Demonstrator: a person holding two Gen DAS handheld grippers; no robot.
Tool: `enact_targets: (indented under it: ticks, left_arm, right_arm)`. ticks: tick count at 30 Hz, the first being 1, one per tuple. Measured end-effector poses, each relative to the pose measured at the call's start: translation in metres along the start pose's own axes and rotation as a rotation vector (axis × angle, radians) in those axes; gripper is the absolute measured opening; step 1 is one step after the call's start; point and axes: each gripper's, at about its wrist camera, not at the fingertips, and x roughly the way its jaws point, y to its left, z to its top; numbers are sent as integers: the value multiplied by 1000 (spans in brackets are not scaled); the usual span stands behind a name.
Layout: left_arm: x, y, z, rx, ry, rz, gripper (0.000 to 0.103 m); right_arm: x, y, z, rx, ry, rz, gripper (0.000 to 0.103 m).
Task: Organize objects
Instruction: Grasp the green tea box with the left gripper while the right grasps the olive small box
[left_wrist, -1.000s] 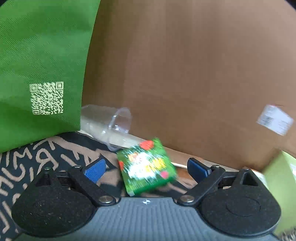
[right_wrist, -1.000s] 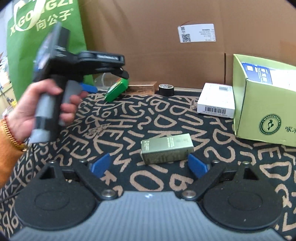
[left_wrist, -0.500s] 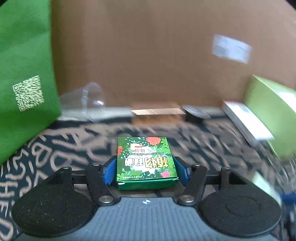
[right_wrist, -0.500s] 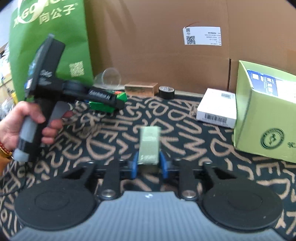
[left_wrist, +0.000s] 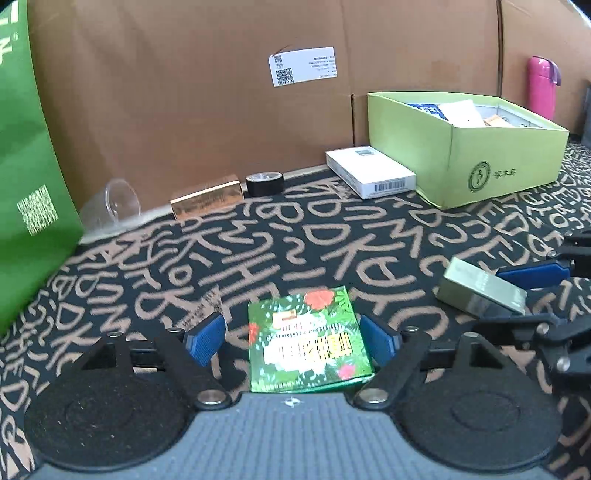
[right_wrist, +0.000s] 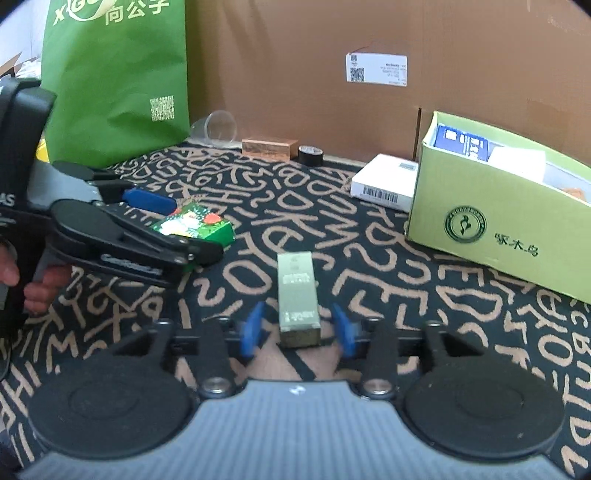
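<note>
Two grippers are hovering low over the lettered desk cloth (left_wrist: 303, 236). Left gripper (left_wrist: 293, 341) is spreading its fingers open, with the green packet (left_wrist: 308, 352) lying between them, untouched on either side. Right gripper (right_wrist: 297, 328) is likewise holding its fingers apart around the grey-green box (right_wrist: 297, 295), gaps showing both sides. Farther back, a white box (left_wrist: 369, 171) is lying just beside the light-green carton (left_wrist: 480, 166), near the cardboard wall (left_wrist: 207, 92).

Olive box (right_wrist: 297, 295) between the parted pads of the right tool (right_wrist: 297, 328), on lettered cloth (right_wrist: 406, 295).
</note>
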Motion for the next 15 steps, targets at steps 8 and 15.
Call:
enact_targets:
  ticks: [8,15]
  left_arm:
    - [-2,2,0,-17,28,-15,73]
    - [1,-1,3,-40,42,-36,66]
  right_arm:
    - [7,5,3,-27,-15,-3,45]
    - [8,-5,-2,16,-17,10,23]
